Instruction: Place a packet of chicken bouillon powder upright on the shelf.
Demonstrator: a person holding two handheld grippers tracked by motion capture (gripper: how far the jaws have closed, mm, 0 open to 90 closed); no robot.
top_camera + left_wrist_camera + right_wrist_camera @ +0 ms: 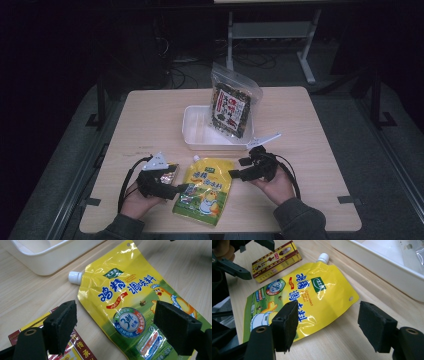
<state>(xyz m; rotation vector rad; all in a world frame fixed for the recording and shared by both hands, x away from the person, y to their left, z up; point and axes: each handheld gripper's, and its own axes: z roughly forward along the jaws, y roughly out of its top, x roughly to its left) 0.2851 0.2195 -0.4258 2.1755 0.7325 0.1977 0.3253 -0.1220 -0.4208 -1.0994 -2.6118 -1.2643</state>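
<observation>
**Yellow pouch flat between two open grippers**

Taking the yellow spout pouch [204,190] as landmark: the left gripper [181,189] sits at its left edge, jaws spread wide and empty, a red-and-gold box [70,350] beneath. The pouch, glossy and soft, lies flat on the wooden table [310,150], long axis running toward the white tray [192,131]. The right gripper [234,174] hovers near its upper right corner, equally open, holding nothing
</observation>
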